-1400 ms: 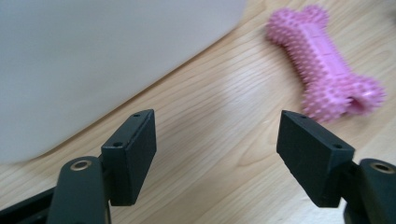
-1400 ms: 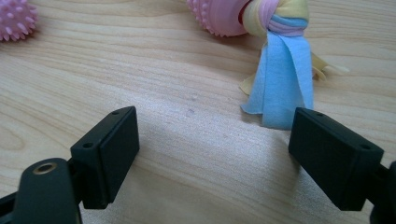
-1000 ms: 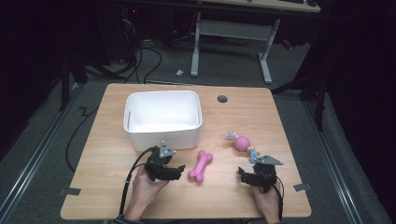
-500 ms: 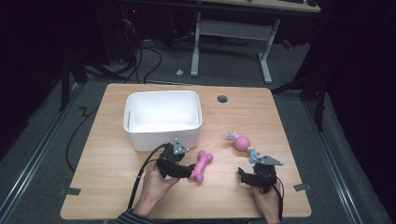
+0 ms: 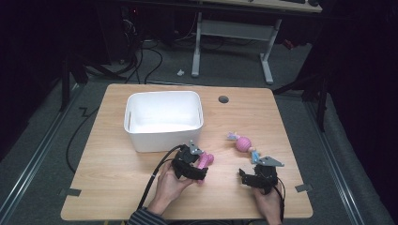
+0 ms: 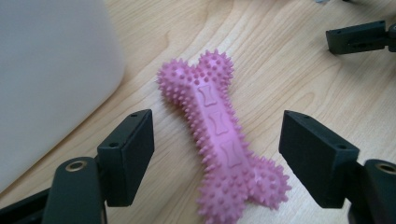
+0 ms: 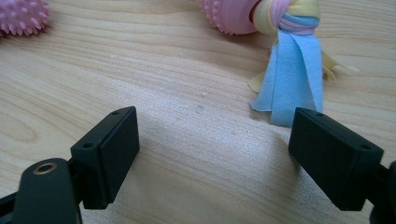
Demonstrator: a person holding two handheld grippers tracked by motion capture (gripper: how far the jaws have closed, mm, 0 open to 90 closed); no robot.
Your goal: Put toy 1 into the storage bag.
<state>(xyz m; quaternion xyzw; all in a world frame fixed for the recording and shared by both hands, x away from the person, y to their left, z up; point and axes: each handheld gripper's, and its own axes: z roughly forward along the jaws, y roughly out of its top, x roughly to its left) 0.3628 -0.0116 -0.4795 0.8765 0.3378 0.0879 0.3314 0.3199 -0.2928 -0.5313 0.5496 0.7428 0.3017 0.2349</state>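
Observation:
A pink spiky rubber bone lies flat on the wooden table, just right of the white bin. My left gripper straddles the bone's middle; its jaws have just been opening, with the bone between them and a gap on both sides. In the high view the left gripper covers most of the bone. My right gripper rests open on the table near the front edge, nothing between its fingers. A pink spiky ball with knotted fleece strips lies just beyond the right gripper.
The white bin's wall stands close on the left of the bone. The ball toy lies mid-right on the table. A round cable hole sits near the far edge. A desk frame and cables stand on the floor beyond.
My left gripper has slid right from beside the bone until it reaches over the bone's near half. The right gripper, the bone and the ball toy have stayed put.

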